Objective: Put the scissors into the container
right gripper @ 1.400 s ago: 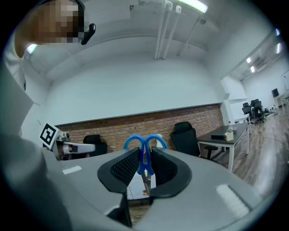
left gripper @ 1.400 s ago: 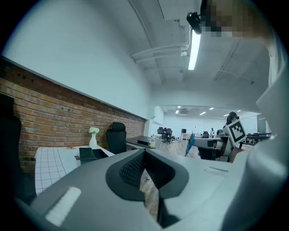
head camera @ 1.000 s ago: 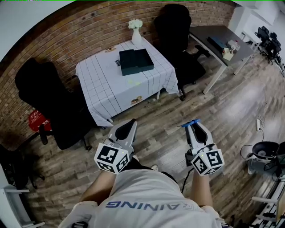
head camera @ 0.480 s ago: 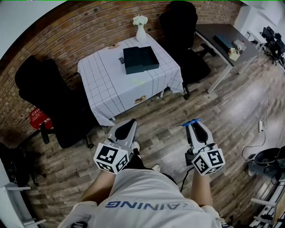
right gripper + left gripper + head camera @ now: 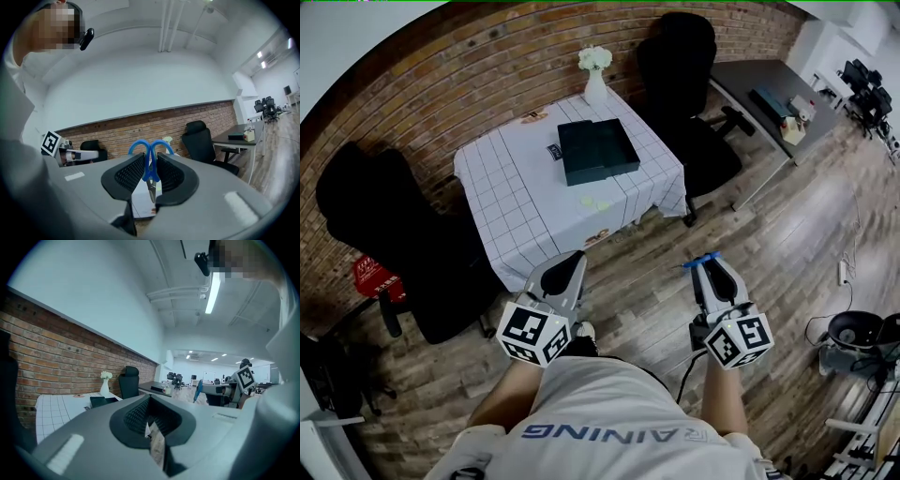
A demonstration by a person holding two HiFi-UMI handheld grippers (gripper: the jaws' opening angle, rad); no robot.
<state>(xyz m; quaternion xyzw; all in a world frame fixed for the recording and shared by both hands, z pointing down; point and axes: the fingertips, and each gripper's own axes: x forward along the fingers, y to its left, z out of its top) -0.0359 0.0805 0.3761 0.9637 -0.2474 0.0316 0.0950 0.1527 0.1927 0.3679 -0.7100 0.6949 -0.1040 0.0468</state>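
Blue-handled scissors stand upright between the pads of my right gripper, handles up and blades down. In the head view the scissors' blue handle pokes out at that gripper's tip, held over the wooden floor. My left gripper is held level beside it, jaws together with nothing in them. The container, a dark open box, lies on a white checked tablecloth ahead of both grippers, well out of reach. It also shows far off in the left gripper view.
A white vase with flowers stands at the table's far edge against the brick wall. Black office chairs flank the table, left and right. A grey desk stands farther right. Small items lie on the cloth beside the box.
The table and box have slid lower and a little leftward in the head view, so they are nearer. Both grippers keep the same pose, scissors still in the right one.
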